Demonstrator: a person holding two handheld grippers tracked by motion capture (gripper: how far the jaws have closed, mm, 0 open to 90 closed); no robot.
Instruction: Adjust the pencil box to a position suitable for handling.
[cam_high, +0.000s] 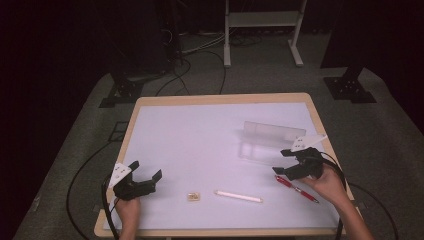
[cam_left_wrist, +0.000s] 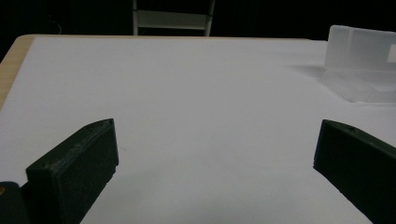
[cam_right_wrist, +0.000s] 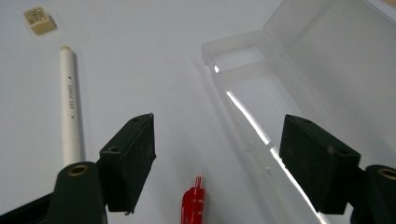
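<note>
An open clear plastic case (cam_high: 272, 136) lies on the white sheet at the right. A red pen (cam_high: 296, 189) rests near the front right, and a white pen (cam_high: 239, 196) and a small tan eraser (cam_high: 194, 197) lie at the front middle. My right gripper (cam_high: 281, 161) hovers open just above the red pen's end, between that pen and the case. In the right gripper view the red pen's tip (cam_right_wrist: 194, 205) shows between the jaws, with the white pen (cam_right_wrist: 70, 107), the eraser (cam_right_wrist: 39, 21) and the case (cam_right_wrist: 280, 84) beyond. My left gripper (cam_high: 146, 169) stands open and holds nothing at the front left.
The wooden table (cam_high: 220, 98) carries the white sheet (cam_high: 200, 145). In the left gripper view, bare sheet lies ahead of the gripper (cam_left_wrist: 212, 140) and the case (cam_left_wrist: 359, 60) stands far right. Cables, stand bases and a white frame (cam_high: 262, 30) sit on the floor behind.
</note>
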